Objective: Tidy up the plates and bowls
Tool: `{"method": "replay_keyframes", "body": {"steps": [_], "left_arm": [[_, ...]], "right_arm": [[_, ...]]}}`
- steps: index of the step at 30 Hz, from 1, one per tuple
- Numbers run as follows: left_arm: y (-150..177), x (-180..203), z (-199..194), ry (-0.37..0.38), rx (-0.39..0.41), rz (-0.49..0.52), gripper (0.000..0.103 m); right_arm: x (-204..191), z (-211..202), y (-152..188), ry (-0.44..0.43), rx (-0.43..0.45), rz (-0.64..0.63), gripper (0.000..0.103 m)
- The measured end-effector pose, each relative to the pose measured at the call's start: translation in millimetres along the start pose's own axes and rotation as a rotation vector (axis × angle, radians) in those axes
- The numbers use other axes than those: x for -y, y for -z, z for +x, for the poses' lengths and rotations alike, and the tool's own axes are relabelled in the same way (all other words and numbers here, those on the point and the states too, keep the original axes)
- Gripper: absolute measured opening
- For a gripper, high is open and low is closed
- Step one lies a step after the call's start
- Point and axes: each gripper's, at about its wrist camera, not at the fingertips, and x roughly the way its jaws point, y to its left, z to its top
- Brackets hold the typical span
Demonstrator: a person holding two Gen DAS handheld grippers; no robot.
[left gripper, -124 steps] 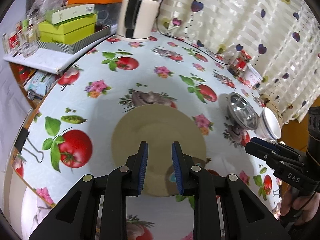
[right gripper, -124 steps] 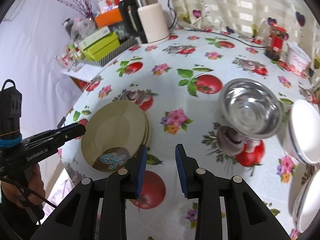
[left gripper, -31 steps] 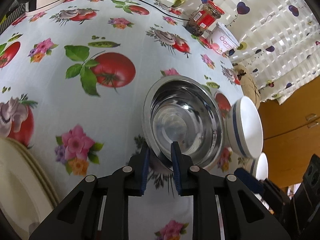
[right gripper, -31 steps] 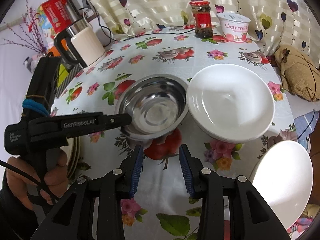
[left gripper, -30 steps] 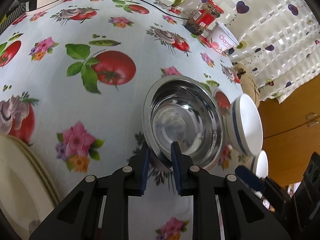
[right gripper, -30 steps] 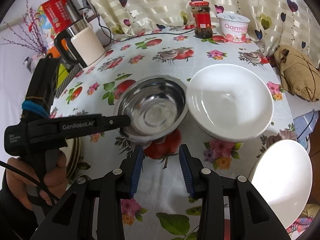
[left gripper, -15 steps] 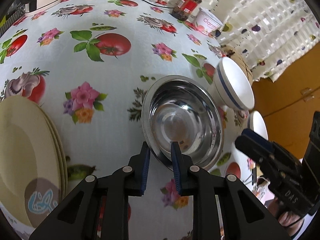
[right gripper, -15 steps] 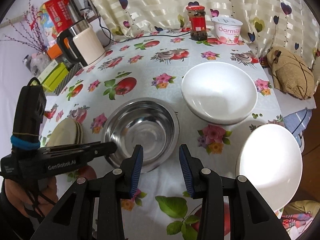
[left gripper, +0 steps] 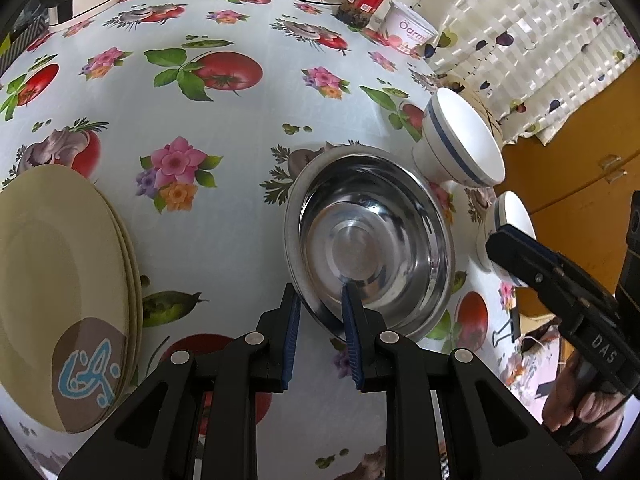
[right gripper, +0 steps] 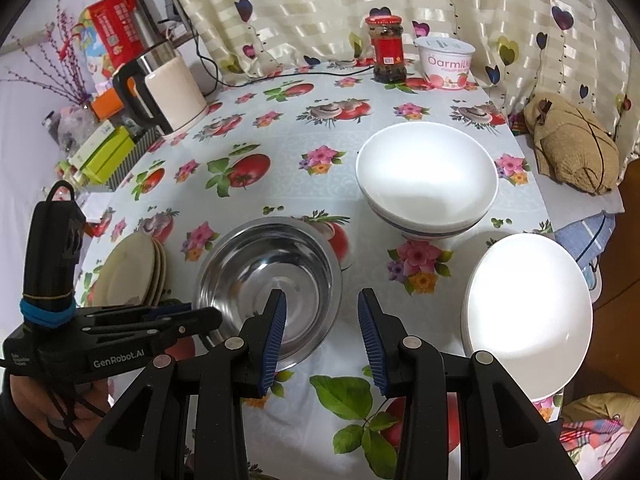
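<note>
My left gripper (left gripper: pixel 320 304) is shut on the near rim of a steel bowl (left gripper: pixel 372 240), one finger inside and one outside; the bowl also shows in the right wrist view (right gripper: pixel 268 280). A stack of beige plates (left gripper: pixel 60 280) lies to its left. Two white bowls with blue bands sit to the right, the farther bowl (right gripper: pixel 426 184) and the nearer bowl (right gripper: pixel 528 312). My right gripper (right gripper: pixel 320 320) is open and empty, hovering over the cloth between the steel bowl and the nearer white bowl.
A flowered tablecloth (right gripper: pixel 280 160) covers the table. An electric kettle (right gripper: pixel 168 88), a red-lidded jar (right gripper: pixel 388 50) and a yoghurt tub (right gripper: pixel 444 62) stand at the back. Boxes (right gripper: pixel 104 156) sit at the left, a brown bag (right gripper: pixel 572 160) at the right edge.
My left gripper went from the plates to the steel bowl, closed on its rim and pulled it toward the plates and the table's near edge. My right gripper rose and drew back.
</note>
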Motion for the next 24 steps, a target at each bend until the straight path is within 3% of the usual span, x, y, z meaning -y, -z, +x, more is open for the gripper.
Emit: {"method": "replay_keyframes", "body": {"steps": [16,24], "left_arm": [[-2,-2,-23,-0.03,0.079,0.02,0.022],[-7,-2,-18,-0.029,0.073,0.026,0.022]], "right_arm": [[2,-21,-5,0.009,0.048,0.002,0.037],[5,-25,-8,0.015,0.059,0.007,0.037]]}}
